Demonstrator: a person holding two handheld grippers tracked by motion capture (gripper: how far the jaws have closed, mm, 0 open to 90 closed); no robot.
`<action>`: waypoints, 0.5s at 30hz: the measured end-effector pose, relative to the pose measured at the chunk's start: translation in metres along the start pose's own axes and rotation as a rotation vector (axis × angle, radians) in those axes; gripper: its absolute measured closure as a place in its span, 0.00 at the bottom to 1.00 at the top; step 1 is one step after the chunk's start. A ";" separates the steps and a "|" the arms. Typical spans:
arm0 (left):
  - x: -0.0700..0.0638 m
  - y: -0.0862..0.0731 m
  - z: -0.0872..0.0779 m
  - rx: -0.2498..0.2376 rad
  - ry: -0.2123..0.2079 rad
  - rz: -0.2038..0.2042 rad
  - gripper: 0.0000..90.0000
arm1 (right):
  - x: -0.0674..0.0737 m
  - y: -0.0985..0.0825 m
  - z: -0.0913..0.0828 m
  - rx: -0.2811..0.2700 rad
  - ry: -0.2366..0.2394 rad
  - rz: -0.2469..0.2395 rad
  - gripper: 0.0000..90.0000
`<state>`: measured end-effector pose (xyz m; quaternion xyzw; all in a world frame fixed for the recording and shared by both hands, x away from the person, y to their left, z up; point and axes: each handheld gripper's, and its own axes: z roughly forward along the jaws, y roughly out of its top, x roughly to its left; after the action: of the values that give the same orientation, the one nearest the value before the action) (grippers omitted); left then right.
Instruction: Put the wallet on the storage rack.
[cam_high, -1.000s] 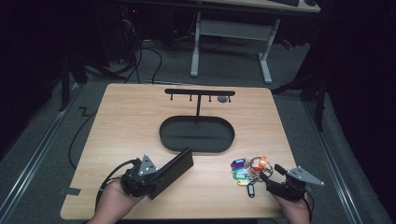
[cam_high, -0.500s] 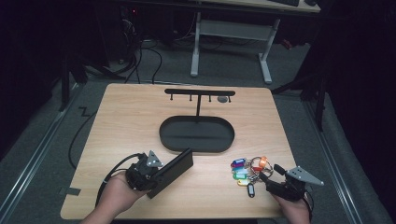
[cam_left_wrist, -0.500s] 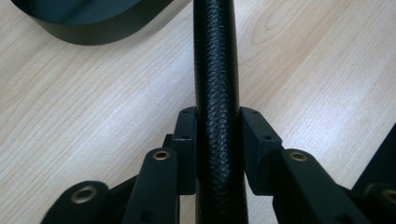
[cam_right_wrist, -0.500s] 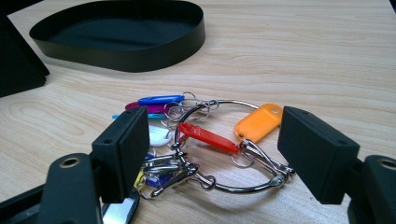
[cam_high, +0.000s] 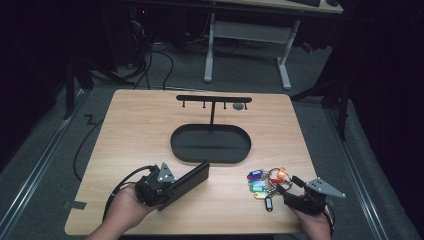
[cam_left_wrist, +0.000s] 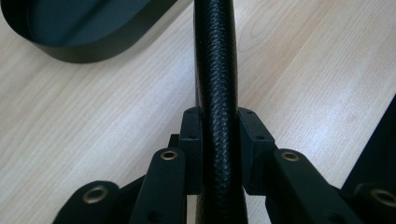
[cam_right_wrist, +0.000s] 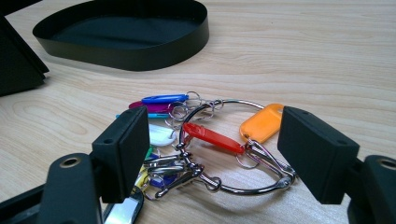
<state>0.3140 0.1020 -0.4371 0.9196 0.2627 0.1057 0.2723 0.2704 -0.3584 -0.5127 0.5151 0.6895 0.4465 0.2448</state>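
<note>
A flat black case with a grained leather-like skin lies slanted at the front left of the wooden table. My left gripper grips its near end. Its jaws have just been closing. In the left gripper view both pads press on the edge of the case, held by my left gripper. At the front right my right gripper stands open beside a bunch of keys with coloured tags. The key ring lies between the jaws of my right gripper, untouched.
A black oval tray sits at the table's middle, also seen as the tray and the tray. Behind it stands a black rack with hooks. A cable trails from the left gripper.
The left hand has shifted a little to the right with the black case, and its gripper has rolled slightly. The right hand and the keys stay where they were.
</note>
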 end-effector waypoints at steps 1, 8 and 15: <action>0.000 0.001 -0.001 -0.006 0.005 0.005 0.83 | 0.000 0.000 0.000 -0.003 0.000 -0.005 0.29; -0.007 0.009 -0.005 -0.078 0.031 0.049 0.83 | 0.004 -0.001 -0.001 0.002 0.006 -0.043 0.28; -0.013 0.027 -0.009 -0.105 0.047 0.125 0.83 | 0.003 -0.004 -0.008 -0.006 0.019 -0.053 0.29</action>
<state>0.3110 0.0798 -0.4153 0.9159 0.2051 0.1575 0.3069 0.2606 -0.3594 -0.5122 0.4919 0.7038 0.4467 0.2513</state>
